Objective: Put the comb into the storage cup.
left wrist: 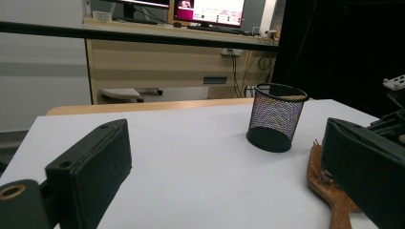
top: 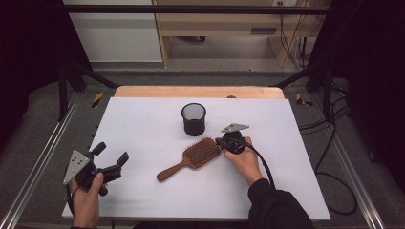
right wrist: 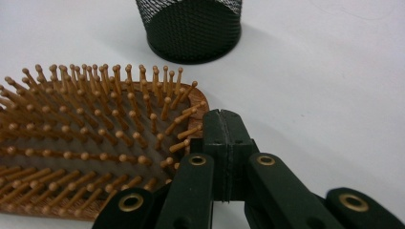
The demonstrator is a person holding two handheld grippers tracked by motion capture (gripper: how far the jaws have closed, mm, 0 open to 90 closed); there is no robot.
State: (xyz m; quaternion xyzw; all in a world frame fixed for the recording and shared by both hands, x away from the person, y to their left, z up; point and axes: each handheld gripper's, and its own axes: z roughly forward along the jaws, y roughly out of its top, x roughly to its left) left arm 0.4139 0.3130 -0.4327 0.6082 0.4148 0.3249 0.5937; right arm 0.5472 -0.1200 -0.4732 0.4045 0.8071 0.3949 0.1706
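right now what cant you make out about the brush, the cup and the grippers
- Right gripper, right gripper view: whether its shut tips touch the hairbrush rim.
- Hairbrush handle, right gripper view: cut off by the frame edge.
- Mesh cup inside, high view: too dark.
- Left gripper, high view: its body hidden by the hand.

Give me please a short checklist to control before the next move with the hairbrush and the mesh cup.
1. Right claw shut, jaws pressed together with nothing between them: ok.
2. Right claw tip at the corner of the hairbrush head; real contact: cannot tell.
3. Hairbrush lies flat on the white table, bristles up, wooden handle pointing toward the person: ok.
4. Mesh cup upright, mouth open, apart from the brush: ok.
5. Left claw open, holding nothing, well away from the brush: ok.
6. Brush gripped for lifting: not ok, no claw holds it.
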